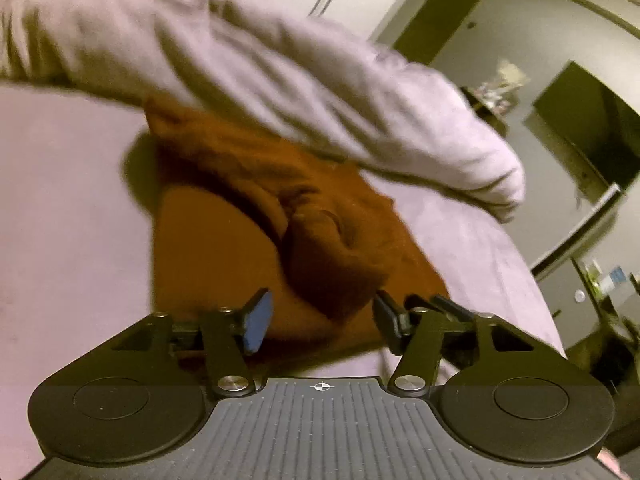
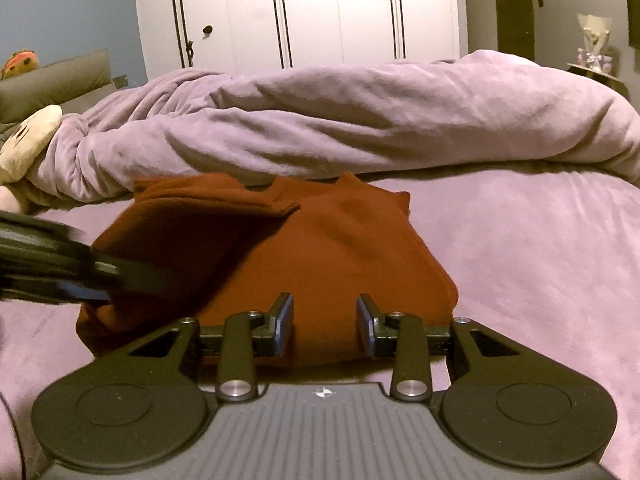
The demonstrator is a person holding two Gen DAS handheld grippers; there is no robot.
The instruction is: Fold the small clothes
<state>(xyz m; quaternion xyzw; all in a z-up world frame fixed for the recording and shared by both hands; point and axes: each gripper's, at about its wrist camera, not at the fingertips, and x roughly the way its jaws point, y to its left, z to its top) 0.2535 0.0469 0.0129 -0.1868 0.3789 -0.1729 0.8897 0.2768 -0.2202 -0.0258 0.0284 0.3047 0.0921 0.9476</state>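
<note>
A small rust-brown garment lies partly folded on the lilac bed sheet. Its left side is folded over toward the middle. In the left wrist view the garment lies just ahead of my left gripper, which is open and empty over the near edge, with a bunched fold between the fingers. My right gripper is open and empty at the garment's near hem. The left gripper also shows in the right wrist view, blurred, at the garment's left edge.
A rumpled lilac duvet lies across the bed right behind the garment. Pillows and a soft toy lie at the left. White wardrobe doors stand behind the bed. A dark screen hangs on the right wall.
</note>
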